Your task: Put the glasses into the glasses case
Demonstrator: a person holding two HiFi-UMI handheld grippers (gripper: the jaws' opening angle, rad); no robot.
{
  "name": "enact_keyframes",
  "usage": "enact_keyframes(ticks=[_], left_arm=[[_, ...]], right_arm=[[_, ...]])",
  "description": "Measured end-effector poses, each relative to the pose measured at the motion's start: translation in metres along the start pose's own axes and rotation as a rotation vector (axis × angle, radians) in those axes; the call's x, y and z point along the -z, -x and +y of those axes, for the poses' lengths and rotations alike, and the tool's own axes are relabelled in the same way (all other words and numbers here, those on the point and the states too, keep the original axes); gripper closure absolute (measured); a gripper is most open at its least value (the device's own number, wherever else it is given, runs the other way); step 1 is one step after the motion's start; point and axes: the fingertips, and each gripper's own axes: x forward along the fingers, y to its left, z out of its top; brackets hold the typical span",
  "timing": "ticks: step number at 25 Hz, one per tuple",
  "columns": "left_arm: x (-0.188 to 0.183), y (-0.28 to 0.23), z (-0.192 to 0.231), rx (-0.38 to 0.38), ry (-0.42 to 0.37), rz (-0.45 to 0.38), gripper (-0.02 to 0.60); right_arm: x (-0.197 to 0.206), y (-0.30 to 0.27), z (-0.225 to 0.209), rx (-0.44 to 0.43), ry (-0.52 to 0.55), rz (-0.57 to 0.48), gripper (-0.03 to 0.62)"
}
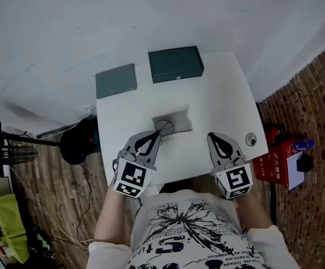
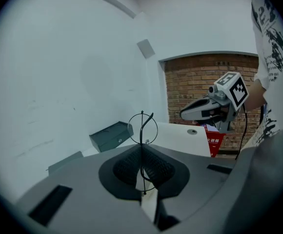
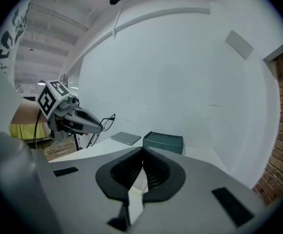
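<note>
Glasses (image 2: 142,130) sit pinched edge-on in the left claw (image 2: 142,160), whose jaws are closed down on the thin wire frame, with one round lens standing up past the tips, clear of the tabletop (image 1: 224,94). The glasses case (image 1: 176,64) lies ahead of that claw at the far edge, open side up, with its long axis running across. What looks like its lid (image 1: 116,80) lies flat just to its left. The left claw is the nearer one. The right claw (image 3: 142,167) hovers alongside, jaws pressed together on nothing
</note>
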Motion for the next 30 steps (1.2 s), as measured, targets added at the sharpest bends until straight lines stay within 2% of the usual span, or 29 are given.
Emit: enact_keyframes(ticks=[6,12,16,18,26,30], left_arm=[[0.025,-0.060,0.012,0.118,-0.046,0.107,0.566],[0.046,-0.101,0.014,0.249,-0.152,0.208,0.566],[0.062,-0.119,0.008,0.337,-0.150,0.274,0.566],[0.071,-0.127,0.007,0.355,-0.171,0.314,0.566],[0.108,-0.158,0.002,0.376,-0.346,0.475,0.566],[0.122,-0.165,-0.006,0.392,-0.364,0.527,0.566]], right_arm=[[0.014,-0.038,-0.023,0.011,-0.042,0.037,0.579],[0.025,-0.056,-0.036,0.030,-0.064,0.069,0.579],[0.032,-0.059,-0.039,0.045,-0.088,0.088,0.579],[0.036,-0.061,-0.039,0.047,-0.099,0.097,0.579],[0.051,-0.061,-0.043,0.037,-0.123,0.137,0.579],[0.058,-0.061,-0.051,0.025,-0.124,0.162,0.579]])
